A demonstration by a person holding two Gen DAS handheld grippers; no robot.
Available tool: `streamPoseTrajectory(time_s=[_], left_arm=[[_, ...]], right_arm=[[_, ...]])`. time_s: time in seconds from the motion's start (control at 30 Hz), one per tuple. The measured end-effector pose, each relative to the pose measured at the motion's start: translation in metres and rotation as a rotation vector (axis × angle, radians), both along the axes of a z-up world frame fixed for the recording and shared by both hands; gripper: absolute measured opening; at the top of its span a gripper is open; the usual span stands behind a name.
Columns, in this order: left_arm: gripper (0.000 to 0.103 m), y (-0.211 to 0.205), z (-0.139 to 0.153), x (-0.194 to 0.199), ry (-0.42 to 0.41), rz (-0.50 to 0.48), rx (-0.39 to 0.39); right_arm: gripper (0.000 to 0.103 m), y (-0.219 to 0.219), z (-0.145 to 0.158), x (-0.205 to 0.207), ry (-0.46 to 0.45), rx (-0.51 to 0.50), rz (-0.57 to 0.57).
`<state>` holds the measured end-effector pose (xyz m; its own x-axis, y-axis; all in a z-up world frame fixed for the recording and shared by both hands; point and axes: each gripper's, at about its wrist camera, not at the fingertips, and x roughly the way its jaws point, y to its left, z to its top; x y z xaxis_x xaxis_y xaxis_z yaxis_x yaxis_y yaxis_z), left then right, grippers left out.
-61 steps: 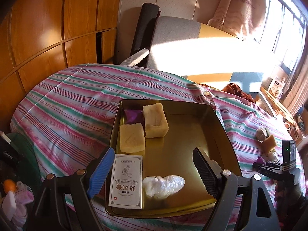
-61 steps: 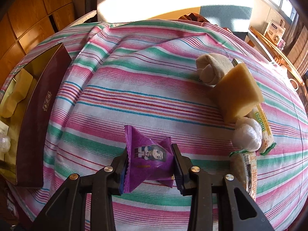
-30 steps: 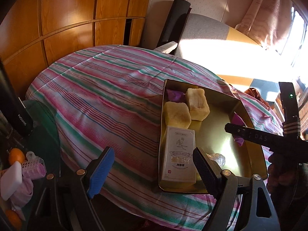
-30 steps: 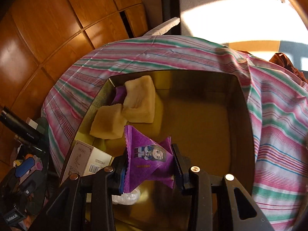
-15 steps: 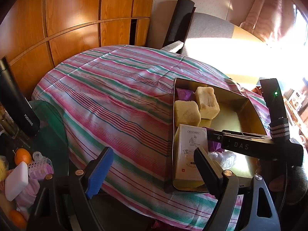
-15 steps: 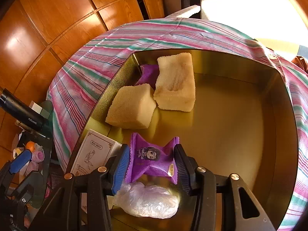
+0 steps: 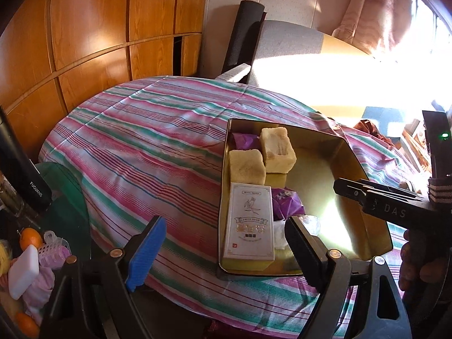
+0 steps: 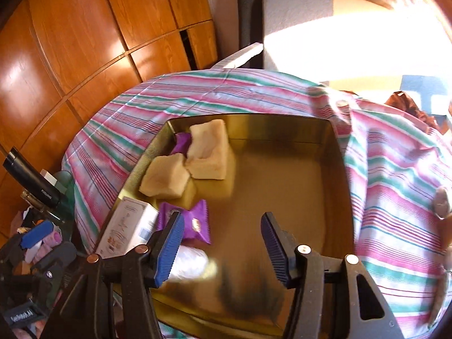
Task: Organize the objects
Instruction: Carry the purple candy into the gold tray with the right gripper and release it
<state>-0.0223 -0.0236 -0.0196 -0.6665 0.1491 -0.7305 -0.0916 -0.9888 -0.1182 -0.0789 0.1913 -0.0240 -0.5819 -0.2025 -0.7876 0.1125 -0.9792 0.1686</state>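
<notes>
While most print here is too small to read, a few marks are clear: "DAS" in pale letters on the black body of the right gripper (image 7: pixel 347 189) where it reaches in from the right of the left wrist view, and "FUGUANG" down the side of a black flask (image 7: pixel 26 179) standing at the left edge. A white carton (image 7: pixel 251 221) bears a bird drawing and gold characters that cannot be made out, and the purple snack packet (image 8: pixel 192 221) shows only a small printed patch. That packet lies on the floor of the gold tin (image 8: pixel 330 152), just beside the carton and above a clear plastic bag (image 8: pixel 189 261), with two pale sponge blocks (image 8: pixel 183 166) and a second purple packet (image 8: pixel 180 142) in the far left corner. Its jaws having just been opening, the right gripper (image 8: pixel 221 247) stands partly spread above the tin floor with nothing between the pads, the packet off to the left of them. The left gripper (image 7: pixel 223 245) gapes wide and empty over the near edge of the tin. A pink, green and white striped cloth (image 7: pixel 141 141) covers the rounded table; behind it are orange wood panels (image 7: pixel 99 28), a grey and yellow seat in strong sunlight, and a pinkish curtain (image 7: pixel 381 8).
</notes>
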Motion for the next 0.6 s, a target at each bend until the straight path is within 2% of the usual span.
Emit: streamPoseTrajectory(time_s=[0.33,0.6], left_arm=[[0.086,0.040,0.007,0.006,0.013,-0.102,-0.027],[0.086,0.089,0.011,0.009,0.022,-0.228,-0.043]], right_arm=[[0.062,0.060,0.006,0.040,0.038,0.081,-0.095],[0.062,0.160,0.014,0.072,0.040,0.118,-0.293]])
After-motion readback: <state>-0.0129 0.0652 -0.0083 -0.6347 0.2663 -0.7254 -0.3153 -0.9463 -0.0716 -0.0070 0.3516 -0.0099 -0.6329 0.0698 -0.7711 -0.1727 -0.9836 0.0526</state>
